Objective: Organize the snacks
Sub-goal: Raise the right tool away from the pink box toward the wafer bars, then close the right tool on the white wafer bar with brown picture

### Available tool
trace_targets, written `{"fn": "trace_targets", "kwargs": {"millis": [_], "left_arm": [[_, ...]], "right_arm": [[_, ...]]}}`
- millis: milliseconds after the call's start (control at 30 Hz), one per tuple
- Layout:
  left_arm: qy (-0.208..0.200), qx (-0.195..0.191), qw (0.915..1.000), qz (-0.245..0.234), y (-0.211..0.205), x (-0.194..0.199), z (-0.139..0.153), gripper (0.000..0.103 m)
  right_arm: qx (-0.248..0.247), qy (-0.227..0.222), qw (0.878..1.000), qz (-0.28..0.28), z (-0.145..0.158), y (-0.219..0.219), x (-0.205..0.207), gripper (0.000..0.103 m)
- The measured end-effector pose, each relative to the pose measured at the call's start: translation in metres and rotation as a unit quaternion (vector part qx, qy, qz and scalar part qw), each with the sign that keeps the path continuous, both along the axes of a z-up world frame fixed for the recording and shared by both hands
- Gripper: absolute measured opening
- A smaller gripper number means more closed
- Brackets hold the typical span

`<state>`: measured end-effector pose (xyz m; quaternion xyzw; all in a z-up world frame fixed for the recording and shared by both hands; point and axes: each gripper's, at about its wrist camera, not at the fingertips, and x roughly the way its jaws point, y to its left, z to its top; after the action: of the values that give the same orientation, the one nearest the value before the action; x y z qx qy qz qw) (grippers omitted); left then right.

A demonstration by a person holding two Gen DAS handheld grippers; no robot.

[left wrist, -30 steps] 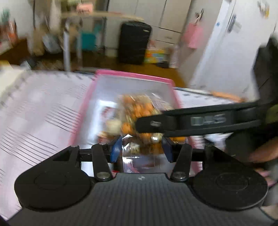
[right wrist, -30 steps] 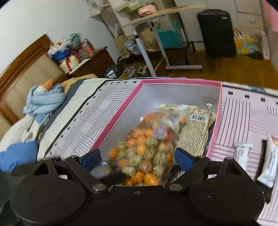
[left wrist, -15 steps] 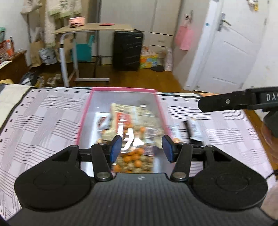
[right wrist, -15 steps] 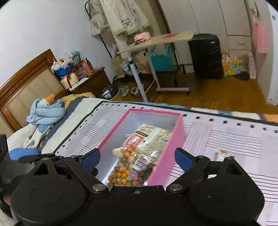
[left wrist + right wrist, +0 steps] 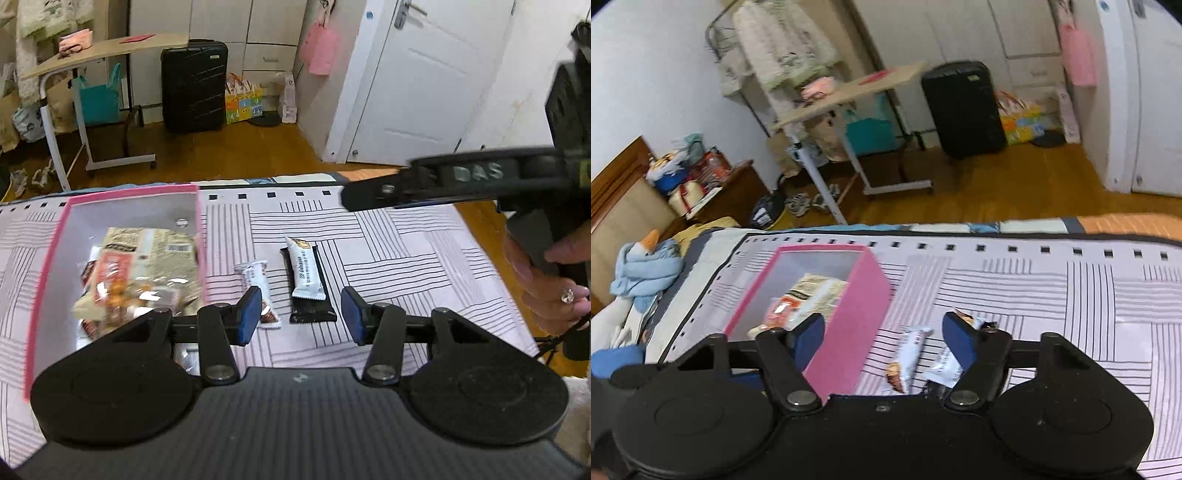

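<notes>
box [image 5: 44, 266]: pink rim and outer walls; pale grey inside
bag of nuts [image 5: 122, 291]: clear, with orange and beige pieces; red label
packet [image 5: 155, 243], at 12 o'clock of the bag: beige, with dark print
small bar [image 5: 255, 275]: white wrapper; brown end
long bar [image 5: 304, 273]: white wrapper, on a black wrapper [image 5: 314, 314]
bedspread [image 5: 388, 258]: pale pink, with blocks of black stripes; black squares along the edge
left gripper [image 5: 301, 315]: black, blue pads
right gripper [image 5: 882, 339]: black, blue pads
suitcase [image 5: 194, 85]: black
door [image 5: 417, 85]: white
floor [image 5: 229, 155]: brown wood
</notes>
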<state>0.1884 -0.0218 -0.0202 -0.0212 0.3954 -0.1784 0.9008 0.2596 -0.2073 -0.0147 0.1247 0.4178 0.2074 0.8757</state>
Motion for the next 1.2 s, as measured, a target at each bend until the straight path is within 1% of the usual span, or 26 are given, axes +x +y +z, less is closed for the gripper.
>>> {"fn": "trace_targets", "kwargs": {"millis": [100,133,233,267,300,367,467,500,567,633,700,800,867,900,933,967,1000,1067,1200], "left_arm": [[0.009,0.018,0.9996,0.018,-0.023,0.018,-0.019,0.044],[0.012,0.025,0.9992,0.027,-0.030,0.024,-0.026,0.043],[0.009,0.039,0.9977,0.054,-0.044,0.038,-0.047,0.040],[0.011,0.037,0.9971,0.065,-0.045,0.042,-0.055,0.039],[0.012,0.030,0.9969,0.072,-0.044,0.045,-0.062,0.035],[0.004,0.027,0.9956,0.089,-0.045,0.049,-0.075,0.031],[-0.019,0.045,0.9945,0.093,-0.049,0.052,-0.094,0.031],[-0.029,0.058,0.9935,0.094,-0.052,0.052,-0.101,0.031],[-0.032,0.076,0.9913,0.102,-0.055,0.054,-0.115,0.031],[-0.028,0.078,0.9905,0.110,-0.055,0.059,-0.127,0.031],[-0.029,0.086,0.9891,0.115,-0.055,0.062,-0.136,0.031],[-0.022,0.090,0.9888,0.117,-0.054,0.067,-0.146,0.031],[-0.018,0.095,0.9885,0.116,-0.055,0.070,-0.151,0.032],[-0.016,0.099,0.9881,0.117,-0.058,0.071,-0.153,0.034],[-0.015,0.101,0.9877,0.118,-0.058,0.073,-0.156,0.035],[-0.013,0.103,0.9875,0.118,-0.058,0.075,-0.159,0.036],[-0.012,0.103,0.9873,0.121,-0.058,0.076,-0.161,0.045],[-0.012,0.100,0.9878,0.119,-0.058,0.078,-0.165,0.047],[-0.016,0.121,0.9859,0.115,-0.063,0.076,-0.172,0.047]], "right_arm": [[0.037,0.023,0.999,-0.023,-0.031,-0.010,0.020,0.071],[0.041,0.028,0.998,-0.028,-0.041,-0.010,0.024,0.069],[0.032,0.045,0.998,-0.038,-0.071,-0.009,0.035,0.067],[0.033,0.050,0.997,-0.040,-0.079,-0.009,0.038,0.067],[0.032,0.054,0.997,-0.044,-0.088,-0.010,0.041,0.067],[0.018,0.055,0.997,-0.047,-0.103,-0.004,0.047,0.067],[-0.010,0.045,0.998,-0.040,-0.119,0.006,0.051,0.067],[-0.013,0.041,0.998,-0.039,-0.124,0.009,0.050,0.066],[-0.019,0.040,0.998,-0.039,-0.131,0.013,0.049,0.066],[-0.027,0.033,0.998,-0.037,-0.135,0.011,0.047,0.063],[-0.022,0.025,0.999,-0.038,-0.139,0.010,0.046,0.060],[-0.028,0.034,0.998,-0.037,-0.149,0.011,0.048,0.056],[-0.039,0.038,0.998,-0.033,-0.154,0.013,0.048,0.050],[-0.047,0.030,0.998,-0.031,-0.154,0.013,0.047,0.048],[-0.053,0.025,0.998,-0.027,-0.153,0.014,0.046,0.041],[-0.052,0.026,0.998,-0.024,-0.153,0.013,0.045,0.038],[-0.048,0.029,0.998,-0.026,-0.152,0.011,0.045,0.037],[-0.045,0.035,0.998,-0.028,-0.151,0.010,0.045,0.034],[-0.056,0.036,0.998,-0.022,-0.149,0.014,0.042,0.033]]}}
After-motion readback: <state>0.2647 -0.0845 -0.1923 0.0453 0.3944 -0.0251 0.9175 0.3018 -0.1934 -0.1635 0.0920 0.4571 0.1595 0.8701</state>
